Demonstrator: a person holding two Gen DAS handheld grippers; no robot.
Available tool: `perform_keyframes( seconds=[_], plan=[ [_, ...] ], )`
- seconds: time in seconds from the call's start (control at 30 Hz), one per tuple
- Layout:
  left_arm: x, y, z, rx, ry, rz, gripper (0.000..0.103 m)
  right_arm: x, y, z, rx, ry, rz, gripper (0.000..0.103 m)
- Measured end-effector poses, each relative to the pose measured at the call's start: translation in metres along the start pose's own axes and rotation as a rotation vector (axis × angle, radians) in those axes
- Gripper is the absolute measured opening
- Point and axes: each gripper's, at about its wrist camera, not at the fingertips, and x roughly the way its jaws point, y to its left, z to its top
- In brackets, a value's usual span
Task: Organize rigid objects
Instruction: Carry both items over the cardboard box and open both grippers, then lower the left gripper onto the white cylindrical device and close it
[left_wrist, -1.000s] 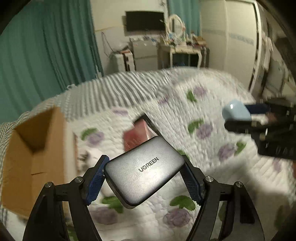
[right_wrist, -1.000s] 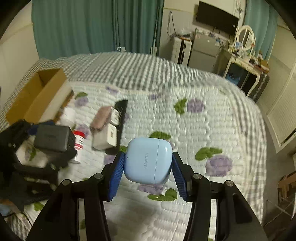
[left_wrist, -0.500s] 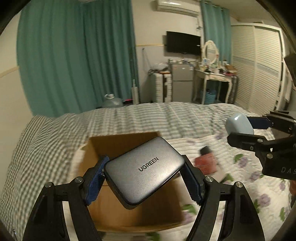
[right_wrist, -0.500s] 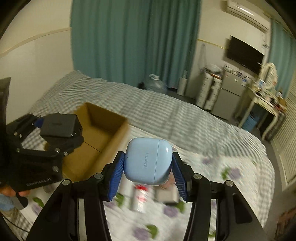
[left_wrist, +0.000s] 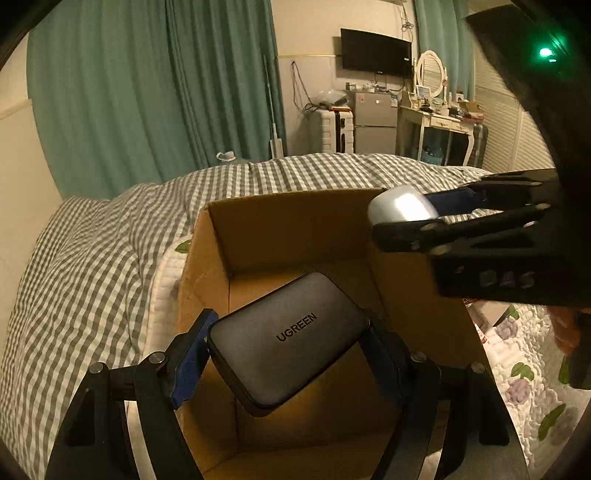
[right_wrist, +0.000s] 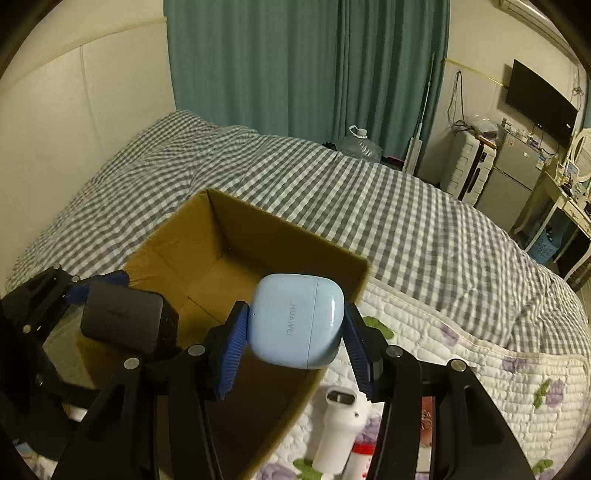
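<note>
My left gripper (left_wrist: 286, 350) is shut on a dark grey UGREEN charger (left_wrist: 288, 339) and holds it over the open cardboard box (left_wrist: 291, 218). My right gripper (right_wrist: 297, 339) is shut on a light blue HUAWEI earbud case (right_wrist: 299, 321) and holds it above the box's right side (right_wrist: 236, 229). The right gripper with the case (left_wrist: 400, 205) shows at the right of the left wrist view. The left gripper with the charger (right_wrist: 125, 321) shows at the left of the right wrist view. The box's visible floor is bare.
The box sits on a bed with a grey checked blanket (right_wrist: 369, 206) and a white floral quilt (right_wrist: 498, 369). A white bottle-like object (right_wrist: 336, 432) and a red-topped item (right_wrist: 364, 450) lie on the quilt right of the box. Teal curtains, a fridge and a dresser stand behind.
Both grippers have swung left from the floral quilt to the cardboard box, each keeping its object. They now hang over the box opening, closer to each other.
</note>
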Motion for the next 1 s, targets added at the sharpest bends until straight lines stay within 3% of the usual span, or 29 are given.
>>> perform_keyframes(
  seconds=[0.17,0.27,0.33,0.4,0.53,0.8,1.0],
  plan=[
    [0.006,-0.004,0.0,0.006,-0.005,0.007,0.078,0.01,0.004,0.0,-0.012,-0.013,0.004,0.051],
    [0.012,-0.003,-0.001,-0.007,0.036,0.014,0.08,0.004,0.002,0.0,0.004,-0.023,-0.005,0.052],
    [0.017,0.0,-0.002,-0.027,0.078,0.021,0.08,-0.007,-0.004,-0.001,0.025,-0.049,-0.038,0.075],
    [0.017,0.0,-0.004,-0.045,0.099,0.033,0.08,-0.023,-0.013,-0.003,0.051,-0.082,-0.057,0.081],
    [-0.015,-0.006,0.005,-0.046,-0.013,0.08,0.08,-0.057,-0.032,-0.013,0.081,-0.111,-0.099,0.088],
    [-0.057,-0.033,0.022,-0.065,-0.056,0.071,0.082,-0.126,-0.073,-0.044,0.129,-0.146,-0.195,0.099],
    [-0.072,-0.082,0.034,-0.067,-0.074,0.02,0.082,-0.16,-0.109,-0.074,0.153,-0.137,-0.257,0.102]
  ],
)
